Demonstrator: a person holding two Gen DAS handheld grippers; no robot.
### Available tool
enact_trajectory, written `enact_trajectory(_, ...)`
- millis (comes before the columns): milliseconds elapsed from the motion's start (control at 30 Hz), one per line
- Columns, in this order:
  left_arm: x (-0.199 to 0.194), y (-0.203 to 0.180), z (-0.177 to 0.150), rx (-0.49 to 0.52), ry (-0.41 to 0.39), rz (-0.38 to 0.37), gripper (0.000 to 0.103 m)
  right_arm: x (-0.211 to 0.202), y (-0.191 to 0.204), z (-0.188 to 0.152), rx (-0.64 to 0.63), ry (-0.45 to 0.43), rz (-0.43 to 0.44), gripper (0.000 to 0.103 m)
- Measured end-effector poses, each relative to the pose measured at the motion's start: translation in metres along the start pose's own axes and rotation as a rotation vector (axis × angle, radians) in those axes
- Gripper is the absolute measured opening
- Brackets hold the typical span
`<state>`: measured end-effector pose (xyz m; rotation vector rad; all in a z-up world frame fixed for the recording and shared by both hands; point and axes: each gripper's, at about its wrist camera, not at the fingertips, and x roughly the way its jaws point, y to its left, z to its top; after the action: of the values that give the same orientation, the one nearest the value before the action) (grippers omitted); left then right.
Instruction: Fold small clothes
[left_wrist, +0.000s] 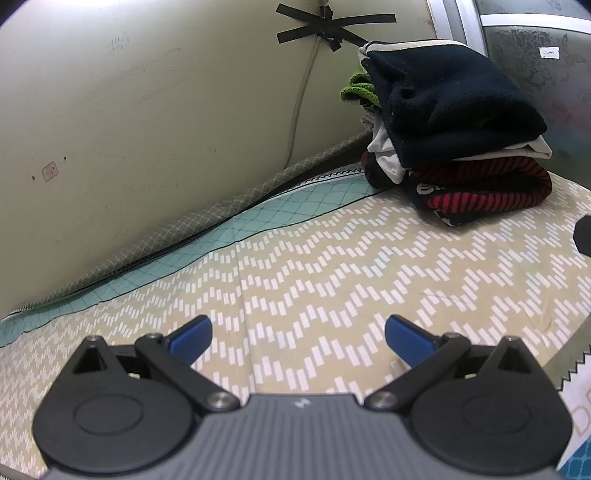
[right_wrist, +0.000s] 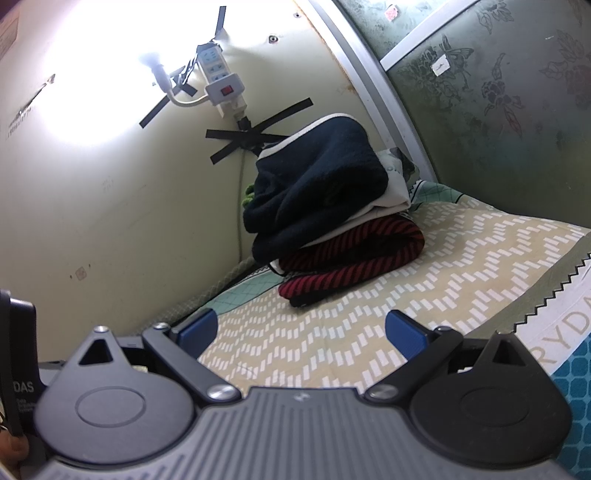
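A stack of folded clothes sits in the far corner of the bed. On top lies a dark navy garment (left_wrist: 443, 99) (right_wrist: 317, 184), under it something white (left_wrist: 388, 155), and at the bottom a red-and-black striped piece (left_wrist: 491, 188) (right_wrist: 354, 254). A green item (left_wrist: 356, 90) pokes out behind the stack. My left gripper (left_wrist: 297, 338) is open over the bare patterned sheet, well short of the stack, with nothing between its blue fingers. My right gripper (right_wrist: 301, 332) is also open and empty, with the stack a short way ahead of it.
The bed sheet (left_wrist: 332, 266) has a beige zigzag print with a teal border (left_wrist: 229, 229) along the cream wall (left_wrist: 147, 110). A power strip (right_wrist: 221, 79) and a taped cable hang on the wall. A frosted flowered panel (right_wrist: 498, 110) closes the far end. The other gripper's body (right_wrist: 18, 354) shows at left.
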<state>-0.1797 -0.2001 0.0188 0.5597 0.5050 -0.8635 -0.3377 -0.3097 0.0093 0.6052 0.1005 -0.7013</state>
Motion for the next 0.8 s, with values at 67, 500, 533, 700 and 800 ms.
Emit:
enact_trajectory(67,-0.0001,-0.0003,0.0001,0.001,0.001,-0.001,0.103,0.0007,0.0000,-0.0003,-0.001,0.001,0.001,0.092)
enact_trajectory(500,0.0016,-0.0008,0.0004,-0.003,0.010,-0.005,0.103,0.0039,-0.0006,-0.0010,-0.002,0.004,0.007,0.092)
enact_trajectory(533,0.0013,-0.0010,0.0002,-0.002,0.009,-0.005,0.103,0.0044,-0.0001,-0.0012,-0.001,0.003,0.007,0.092)
enact_trajectory(700,0.0006,-0.0017,0.0007,0.001,0.006,-0.004,0.103,0.0038,-0.0022,-0.0010,0.001,-0.001,0.012,0.092)
enact_trajectory(800,0.0007,-0.0017,0.0007,0.001,0.006,-0.004,0.103,0.0031,-0.0035,-0.0007,0.003,-0.004,0.013,0.092)
